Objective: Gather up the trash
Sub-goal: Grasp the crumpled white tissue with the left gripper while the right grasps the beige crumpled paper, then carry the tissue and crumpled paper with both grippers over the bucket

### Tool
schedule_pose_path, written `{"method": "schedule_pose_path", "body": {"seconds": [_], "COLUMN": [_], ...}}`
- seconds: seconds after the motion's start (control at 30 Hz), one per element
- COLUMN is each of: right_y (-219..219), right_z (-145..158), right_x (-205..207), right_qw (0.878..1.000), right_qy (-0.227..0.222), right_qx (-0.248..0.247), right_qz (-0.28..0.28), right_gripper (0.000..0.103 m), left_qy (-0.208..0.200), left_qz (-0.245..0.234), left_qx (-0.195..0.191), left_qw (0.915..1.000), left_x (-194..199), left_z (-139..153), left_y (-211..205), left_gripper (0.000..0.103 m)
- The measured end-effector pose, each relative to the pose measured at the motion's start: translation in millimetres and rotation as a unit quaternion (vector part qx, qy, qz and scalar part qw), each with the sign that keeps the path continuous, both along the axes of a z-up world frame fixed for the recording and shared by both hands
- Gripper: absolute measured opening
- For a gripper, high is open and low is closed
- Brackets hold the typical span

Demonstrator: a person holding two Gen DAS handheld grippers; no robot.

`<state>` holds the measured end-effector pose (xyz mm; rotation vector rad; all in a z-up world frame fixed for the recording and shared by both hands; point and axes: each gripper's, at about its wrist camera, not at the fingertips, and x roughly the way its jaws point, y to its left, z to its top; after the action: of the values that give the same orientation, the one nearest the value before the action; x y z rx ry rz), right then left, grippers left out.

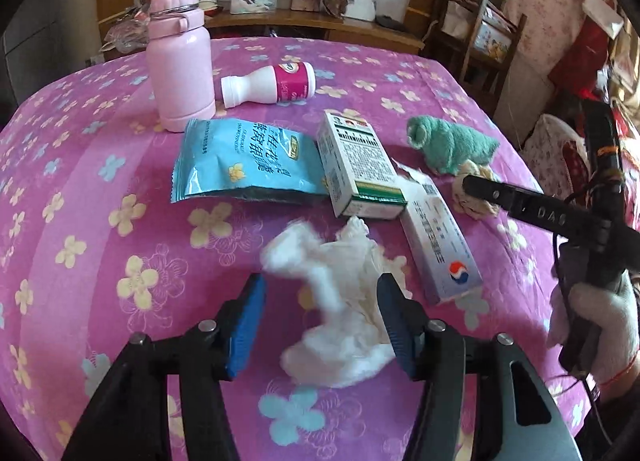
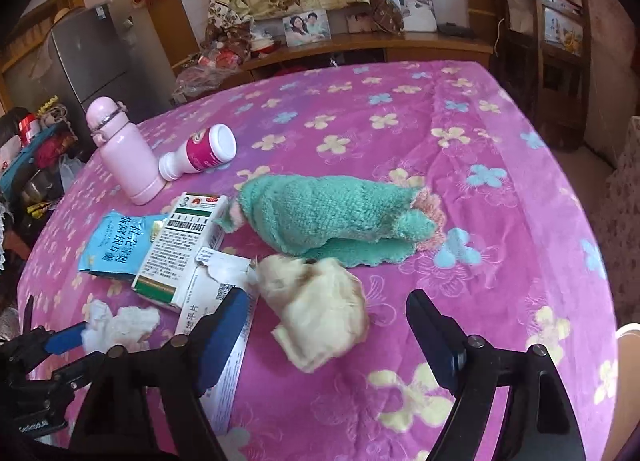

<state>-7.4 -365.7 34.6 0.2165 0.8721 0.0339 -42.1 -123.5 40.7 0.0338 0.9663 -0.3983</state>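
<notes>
Left claw [image 1: 322, 323] gapes around a white tissue [image 1: 340, 313], not gripping; right claw [image 2: 328, 335] gapes around a cream wad [image 2: 320, 313]. Bare flowered surface [image 2: 500, 189] stretches rightward to its edge.

Left gripper [image 1: 322, 325], right gripper [image 2: 328, 335]: black arms, silver screws, blue-padded fingers [image 1: 248, 325]; white glove [image 1: 592, 321].

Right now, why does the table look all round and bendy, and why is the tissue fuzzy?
Left wrist view: the fisheye lens curves the table and darkens the corners; the white tissue between the fingers is motion-blurred. Right wrist view: same bulge, and the cream-coloured wad is smeared, while the green cloth stays sharp.
</notes>
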Motion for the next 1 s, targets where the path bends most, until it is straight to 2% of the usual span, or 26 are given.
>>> {"method": "schedule_pose_path", "body": {"seconds": [0.03, 0.1, 0.13, 0.17, 0.2, 0.23, 0.27, 0.3, 0.47, 0.67, 1.0], "right_y": [0.6, 2.2, 2.4, 3.0, 3.7, 3.6, 3.3, 2.2, -7.6, -21.2, -77.8], "right_z": [-2.6, -5.7, -3.8, -2.4, 0.2, 3.7, 6.7, 10.6, 30.8, 45.3, 53.7], "right_x": [1.8, 1.3, -2.5, -6.2, -10.9, -16.9, -21.9, -28.3, -68.3, -113.8, -189.1], "right_qw": [1.0, 1.0, 1.0, 1.0, 1.0, 1.0, 1.0, 1.0, 0.999, 0.998, 0.997], "right_qy": [0.002, 0.007, -0.001, -0.006, -0.011, -0.016, -0.021, -0.026, -0.051, -0.059, -0.06], "right_qx": [0.003, 0.004, 0.003, 0.003, 0.002, 0.001, 0.001, 0.001, 0.011, 0.017, 0.008], "right_qz": [0.003, 0.003, 0.002, 0.004, 0.009, 0.012, 0.014, 0.014, 0.013, 0.006, -0.051], "right_gripper": [0.08, 0.034, 0.034, 0.033, 0.032, 0.032, 0.032, 0.031, 0.031, 0.031, 0.031], "left_qy": [0.001, 0.008, 0.012, 0.016, 0.016, 0.016, 0.017, 0.018, -0.014, -0.042, -0.065], "left_qz": [-0.001, 0.001, 0.001, -0.003, -0.006, -0.011, -0.016, -0.019, -0.043, -0.07, -0.134], "left_qx": [0.007, 0.028, 0.031, 0.026, 0.022, 0.019, 0.016, 0.015, 0.016, 0.006, -0.003], "left_qw": [1.0, 0.9996, 0.9995, 0.9995, 0.9996, 0.9996, 0.9996, 0.9995, 0.9988, 0.9967, 0.9888], "left_x": [1.6, 5.7, 7.0, 7.6, 7.1, 5.6, 3.7, 1.3, -23.5, -47.8, -89.6], "left_z": [-2.4, -12.0, -15.6, -18.9, -20.2, -20.7, -20.5, -19.9, 2.4, 32.7, 60.0], "left_y": [-2.5, -8.0, -9.0, -10.0, -10.3, -11.7, -13.1, -14.4, -25.7, -47.7, -118.4], "left_gripper": [0.059, 0.059, 0.058, 0.052, 0.034, 0.026, 0.012, 0.011, 0.009, 0.009, 0.009]}}
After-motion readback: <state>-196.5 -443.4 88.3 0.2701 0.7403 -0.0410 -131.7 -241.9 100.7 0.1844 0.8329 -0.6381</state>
